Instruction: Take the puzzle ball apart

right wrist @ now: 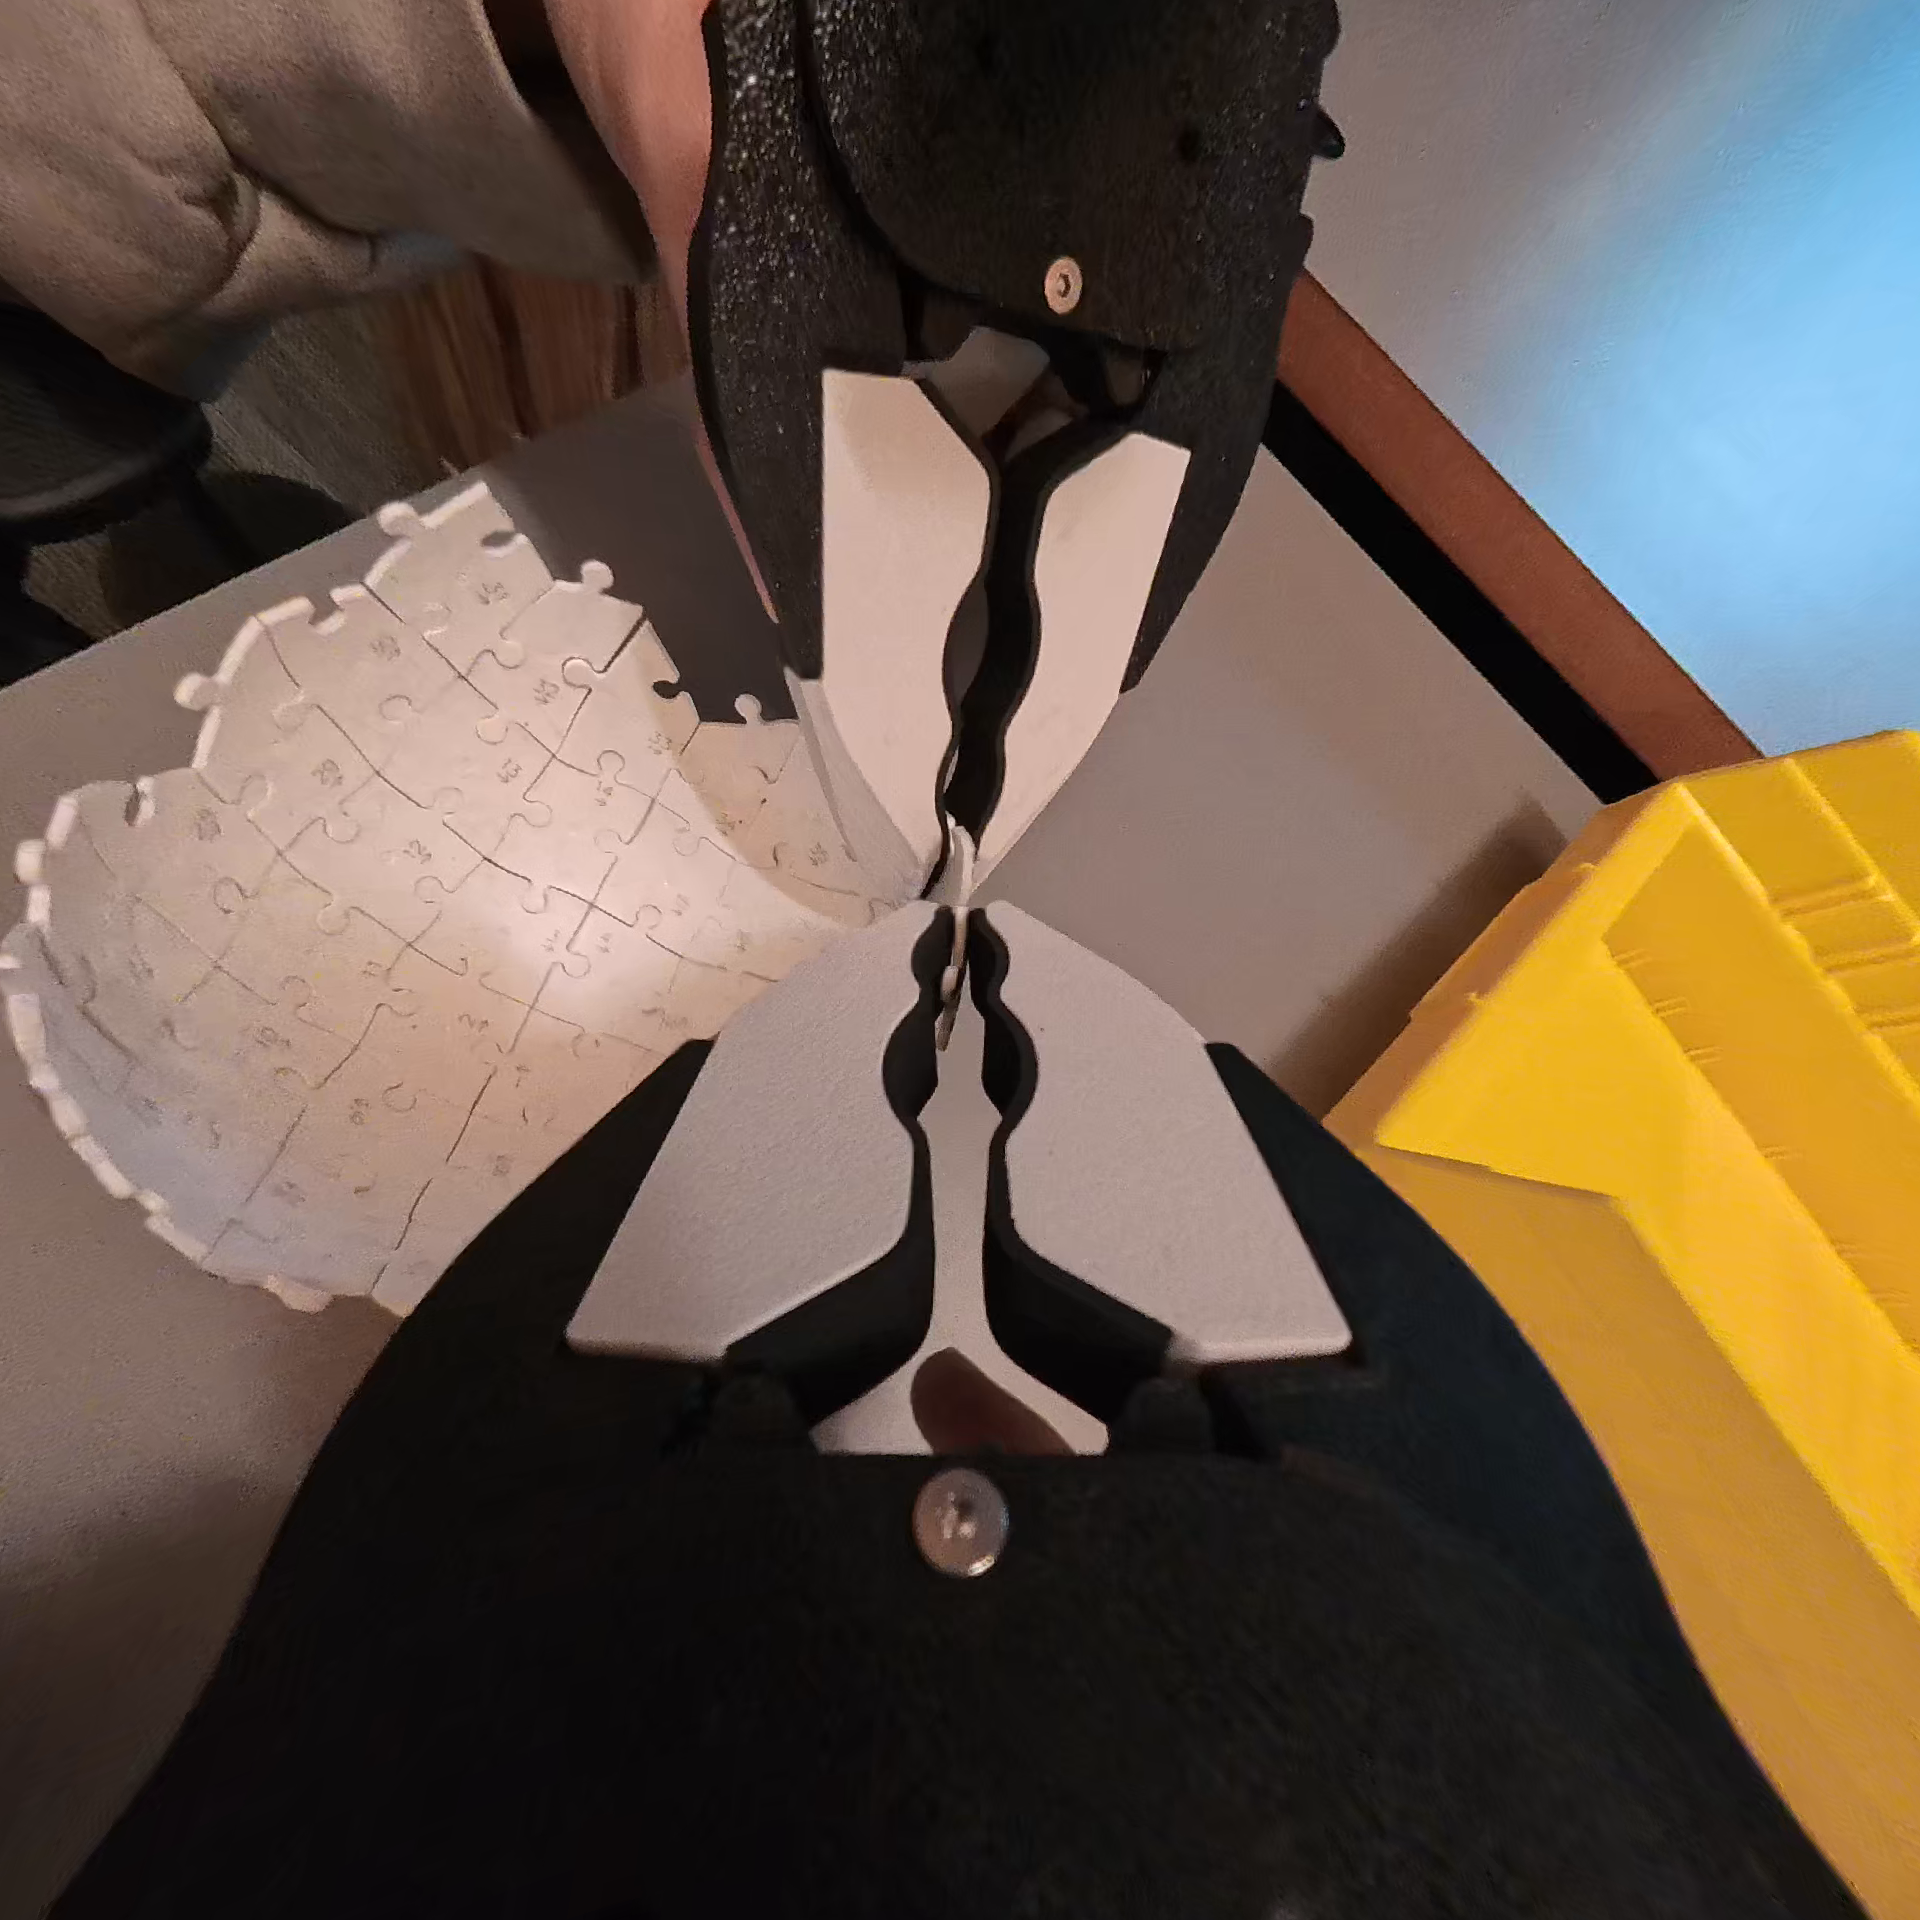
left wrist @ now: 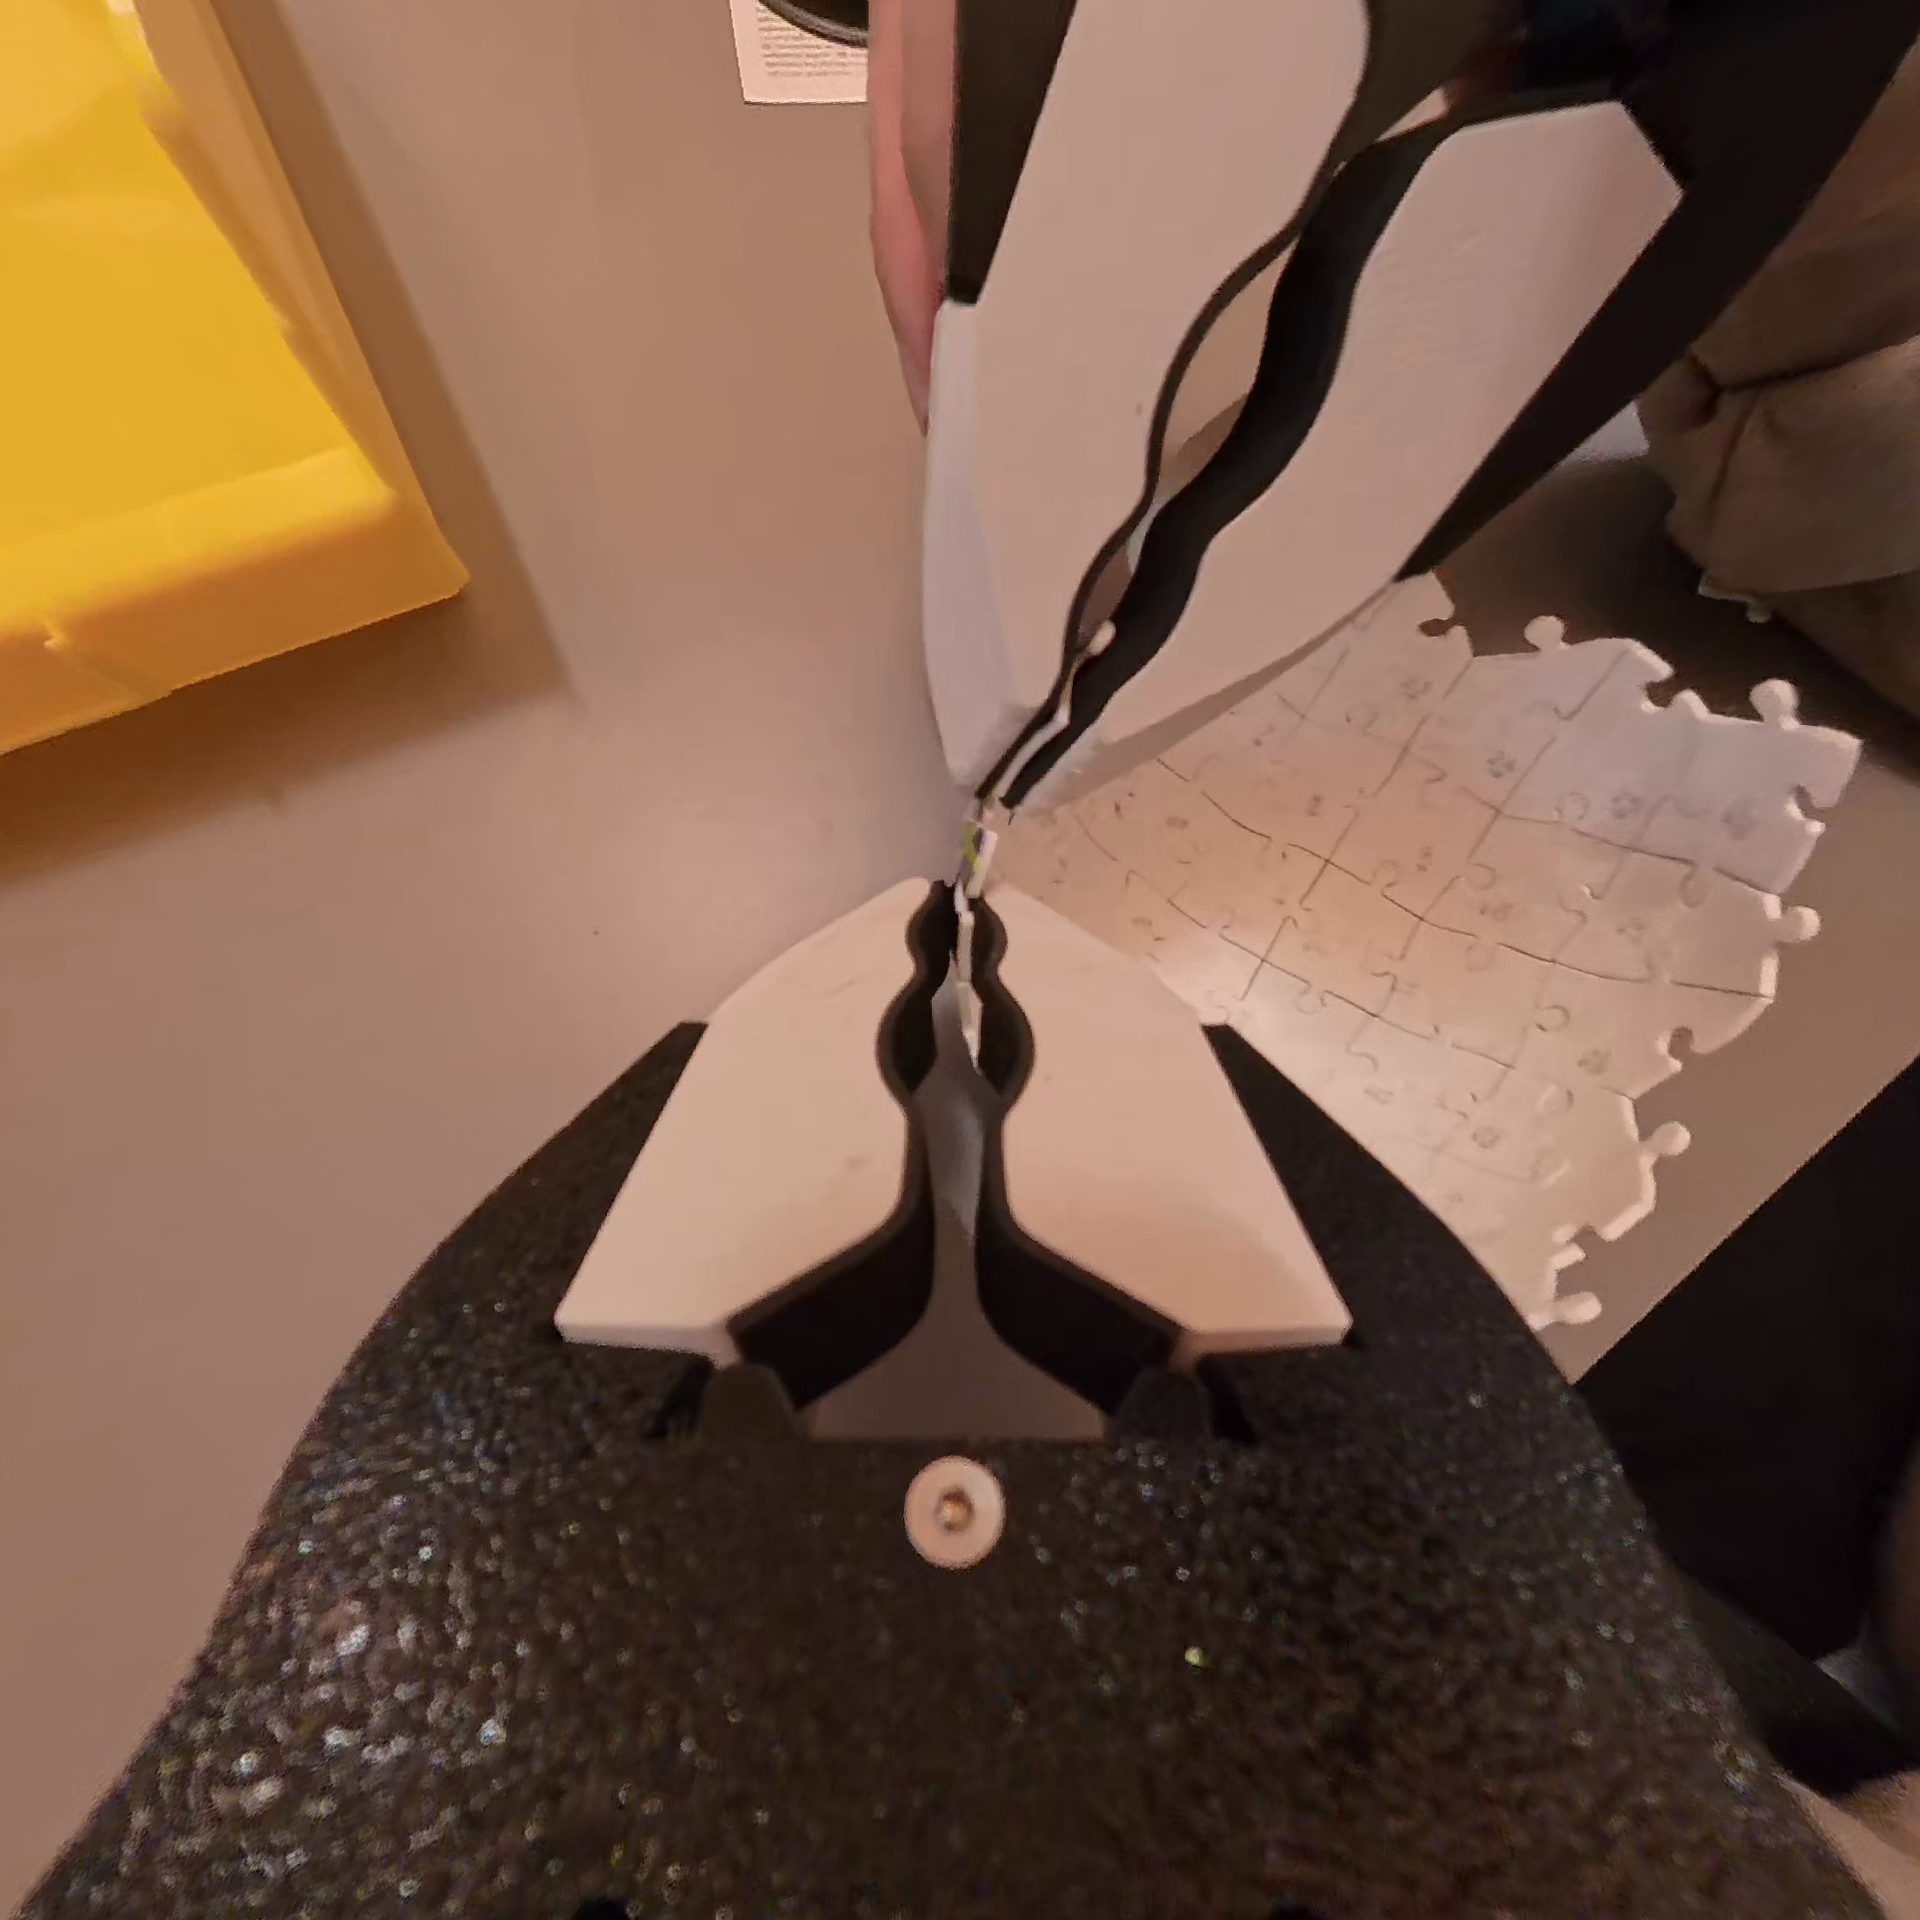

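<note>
In the left wrist view, the left hand-held gripper is closed nearly tip to tip on a small puzzle piece, edge-on, and the right hand-held gripper pinches the same bit from the far side. The puzzle ball, an open white shell of joined pieces, lies on the grey tabletop just to the right. To part the held bit cleanly, I judge the two grips should twist or pull gently apart along the seam, not yank. A yellow bin sits well to the left, clear of the work. In the right wrist view, the right hand-held gripper is likewise almost shut on the piece, the left hand-held gripper meeting it from above. The shell rests at left, the bin close at right; whether one piece or two joined is held is unclear.
</note>
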{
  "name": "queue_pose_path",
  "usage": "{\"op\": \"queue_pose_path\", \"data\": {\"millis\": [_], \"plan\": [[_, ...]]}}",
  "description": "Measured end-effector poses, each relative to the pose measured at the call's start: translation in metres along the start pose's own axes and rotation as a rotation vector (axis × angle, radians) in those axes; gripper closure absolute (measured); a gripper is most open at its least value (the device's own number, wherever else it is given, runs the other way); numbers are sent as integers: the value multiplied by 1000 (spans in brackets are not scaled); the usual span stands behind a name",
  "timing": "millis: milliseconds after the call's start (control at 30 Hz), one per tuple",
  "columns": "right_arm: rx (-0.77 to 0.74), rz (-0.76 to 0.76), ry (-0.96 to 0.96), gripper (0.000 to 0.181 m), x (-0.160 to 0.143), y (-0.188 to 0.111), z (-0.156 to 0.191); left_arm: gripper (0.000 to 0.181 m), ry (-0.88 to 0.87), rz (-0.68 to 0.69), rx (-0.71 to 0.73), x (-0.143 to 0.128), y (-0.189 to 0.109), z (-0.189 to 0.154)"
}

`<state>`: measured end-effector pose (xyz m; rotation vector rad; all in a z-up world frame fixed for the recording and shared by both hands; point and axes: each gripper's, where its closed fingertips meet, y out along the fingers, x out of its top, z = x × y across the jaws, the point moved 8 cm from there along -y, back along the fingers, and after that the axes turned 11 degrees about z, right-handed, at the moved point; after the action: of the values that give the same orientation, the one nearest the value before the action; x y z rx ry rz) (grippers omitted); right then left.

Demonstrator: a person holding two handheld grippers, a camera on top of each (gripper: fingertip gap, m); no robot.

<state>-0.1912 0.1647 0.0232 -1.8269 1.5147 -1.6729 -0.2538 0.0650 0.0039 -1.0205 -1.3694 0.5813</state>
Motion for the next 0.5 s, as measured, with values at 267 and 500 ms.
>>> {"op": "queue_pose_path", "data": {"millis": [267, 500], "plan": [[0, 59, -23, 178, -2, -5, -2, 180, 5, 25, 29, 0, 3, 1], [58, 64, 10, 178, -1, -16, -1, 176, 20, 21, 23, 2, 4, -2]]}}
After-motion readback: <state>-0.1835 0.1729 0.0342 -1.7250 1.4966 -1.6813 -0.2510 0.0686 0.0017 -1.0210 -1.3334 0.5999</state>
